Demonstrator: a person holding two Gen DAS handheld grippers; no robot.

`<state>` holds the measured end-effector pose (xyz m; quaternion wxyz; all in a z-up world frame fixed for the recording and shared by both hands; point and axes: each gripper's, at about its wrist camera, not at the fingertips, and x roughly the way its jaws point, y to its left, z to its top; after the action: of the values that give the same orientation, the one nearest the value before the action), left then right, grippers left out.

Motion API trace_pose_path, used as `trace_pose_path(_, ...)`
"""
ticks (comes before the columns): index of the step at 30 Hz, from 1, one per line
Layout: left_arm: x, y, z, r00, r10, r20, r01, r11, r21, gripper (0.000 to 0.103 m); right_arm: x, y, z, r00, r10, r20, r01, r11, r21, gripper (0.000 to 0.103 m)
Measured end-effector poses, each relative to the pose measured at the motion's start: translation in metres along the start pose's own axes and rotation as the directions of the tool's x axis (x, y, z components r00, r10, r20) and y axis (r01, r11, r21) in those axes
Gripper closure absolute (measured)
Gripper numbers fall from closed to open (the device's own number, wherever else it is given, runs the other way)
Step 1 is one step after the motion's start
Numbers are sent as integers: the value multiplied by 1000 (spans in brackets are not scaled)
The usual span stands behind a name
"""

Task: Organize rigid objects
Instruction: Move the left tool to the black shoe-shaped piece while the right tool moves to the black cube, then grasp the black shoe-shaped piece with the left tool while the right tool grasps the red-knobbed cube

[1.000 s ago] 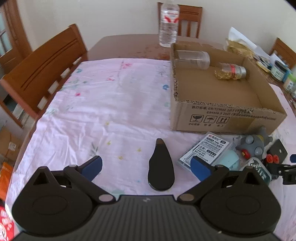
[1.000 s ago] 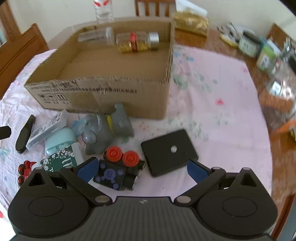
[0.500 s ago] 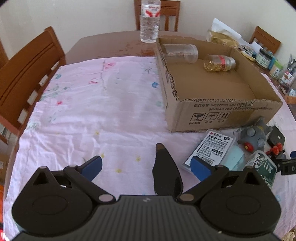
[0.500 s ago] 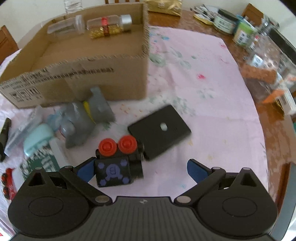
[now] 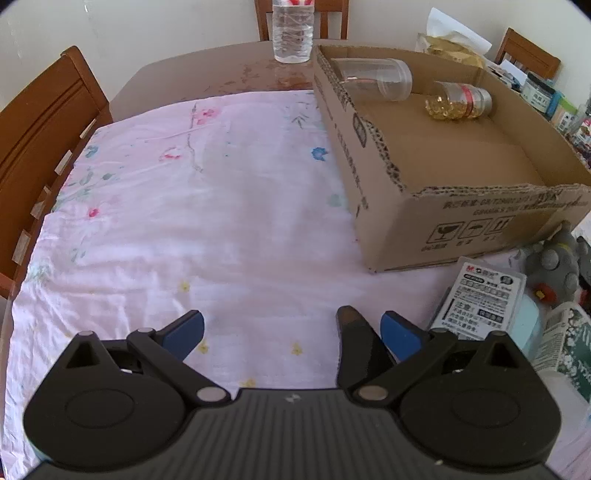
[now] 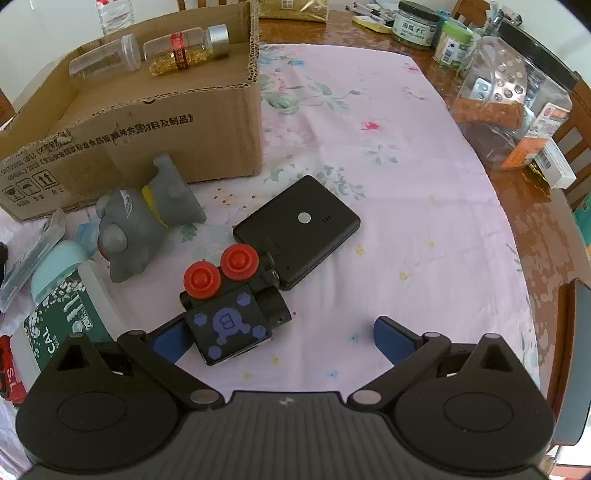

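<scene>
My left gripper (image 5: 291, 330) is open low over the pink floral cloth. A black oblong object (image 5: 352, 343) lies just inside its right finger (image 5: 400, 334). My right gripper (image 6: 282, 339) is also open. A black toy block with two red knobs (image 6: 229, 306) sits between its fingers, touching the left finger (image 6: 168, 339). A flat black device (image 6: 299, 229) lies just beyond the block. The cardboard box (image 5: 461, 225) (image 6: 147, 125) holds a clear jar (image 5: 373, 79) and a bottle of golden capsules (image 5: 458, 101), both lying on their sides.
A grey rubber toy (image 6: 144, 218), a green-and-white bottle (image 6: 62, 325), a pale-blue case (image 6: 55, 262) and a white labelled pack (image 5: 480, 299) lie in front of the box. A water bottle (image 5: 291, 33) stands behind it. Jars (image 6: 413, 24) and a clear container (image 6: 509, 99) crowd the right edge. A chair (image 5: 40, 122) stands at left.
My left gripper has come forward and shifted left, so the black oblong object now lies by its right finger. My right gripper has closed in on the red-knobbed block.
</scene>
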<state>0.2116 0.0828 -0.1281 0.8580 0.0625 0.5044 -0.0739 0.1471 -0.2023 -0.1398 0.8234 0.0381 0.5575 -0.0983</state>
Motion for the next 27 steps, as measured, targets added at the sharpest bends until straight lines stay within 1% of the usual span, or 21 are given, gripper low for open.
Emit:
trace_pose_path(3,0,6,-2,1000,30,-3,-30,1000,2,2,-1,0,-1,1000,-1,7,1,1000,4,0)
trace_pose_path(6,0,17,-6,998,59,-21,-59,998,-7,1,-1,0,-2,1000,-1,11,1,1000,6,0)
trace_pose_path(9,-3,27,-11,998,65,-26,-65,998,-16,1,-1,0,-2,1000,0,15,0,1000,5,0)
trace_pose_path(12,-9,31,-15,997,71,-25,-71,997,-1,2,-1,-1,-3,1000,1,18,-1,1000,1,0)
trace_pose_path(13,-12,32,-16,998,57,-16,-57,998,2,2,-1,-1,-3,1000,1,18,-1,1000,0,0)
trace_pose_path(16,-28,32,-21,999,-30,11,30,1000,6,2,-2,-1,-3,1000,3,21,-3,1000,-4,0)
trace_pose_path(18,-38,25,-27,996,-88,26,87,995,38,1,-2,-1,-4,1000,5,30,-5,1000,-9,0)
trace_pose_path(21,-42,13,-41,988,-157,10,155,983,99,1,-3,-1,-5,999,9,44,-8,1000,-19,0)
trace_pose_path(23,-38,5,-50,986,-168,-8,167,977,134,1,-3,-1,-6,998,12,55,-10,1000,-24,0)
trace_pose_path(26,-30,0,-59,985,-169,-28,171,975,145,2,-3,-2,-9,997,18,73,-15,999,-38,0)
trace_pose_path(27,-30,0,-63,987,-160,-12,160,974,158,1,-4,-2,-10,997,21,78,-18,999,-44,0)
